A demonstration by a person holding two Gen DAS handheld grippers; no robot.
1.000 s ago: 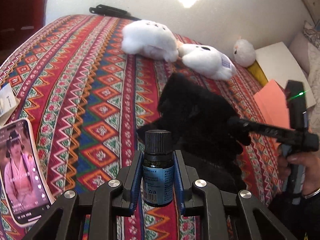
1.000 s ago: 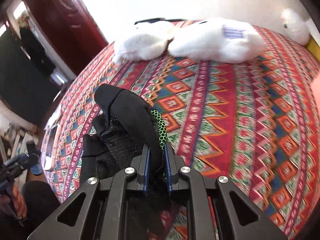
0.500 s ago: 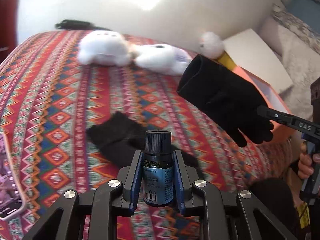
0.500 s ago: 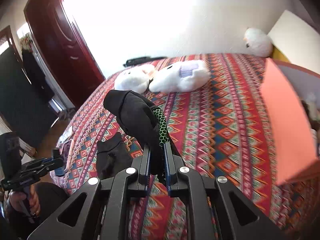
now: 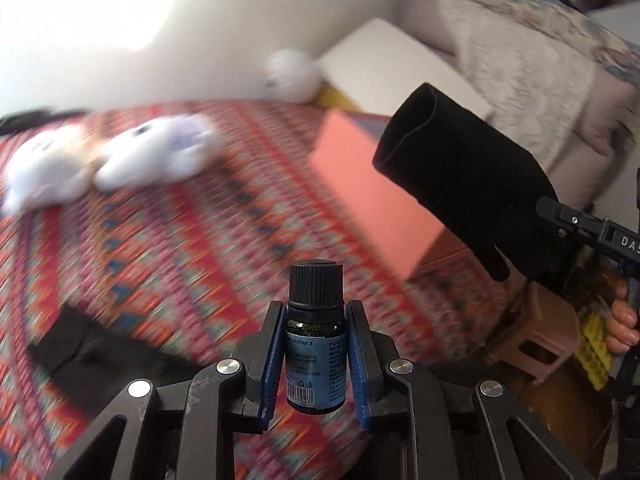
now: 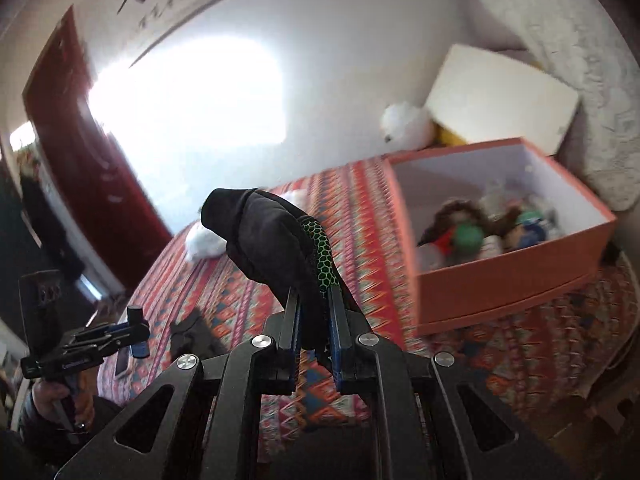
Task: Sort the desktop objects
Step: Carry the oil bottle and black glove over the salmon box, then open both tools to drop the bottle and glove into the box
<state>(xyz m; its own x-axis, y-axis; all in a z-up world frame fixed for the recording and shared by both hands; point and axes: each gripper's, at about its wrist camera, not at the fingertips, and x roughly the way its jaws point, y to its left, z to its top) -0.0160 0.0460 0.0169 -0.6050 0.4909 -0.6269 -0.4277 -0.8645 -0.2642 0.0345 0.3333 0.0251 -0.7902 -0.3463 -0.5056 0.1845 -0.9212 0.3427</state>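
Observation:
My left gripper (image 5: 316,320) is shut on a small dark bottle (image 5: 316,340) with a black cap and blue label, held upright in the air above the patterned bedspread (image 5: 180,240). My right gripper (image 6: 314,304) is shut on a black glove (image 6: 272,236) with a green mesh patch, held in the air; the glove also shows in the left wrist view (image 5: 472,184). An orange box (image 6: 500,276) stands open on the bed at the right, with several items inside. A second black glove (image 6: 192,336) lies on the bedspread.
White plush toys (image 5: 152,156) lie at the far side of the bed. A small white plush (image 6: 404,124) and a white board (image 6: 500,100) sit behind the box. A phone (image 6: 122,362) lies at the bed's left edge. A brown stool (image 5: 540,340) stands beside the bed.
Both grippers have swung right toward the orange box, still holding the bottle and the glove. The glove rose off the bed; the second glove stayed lying there.

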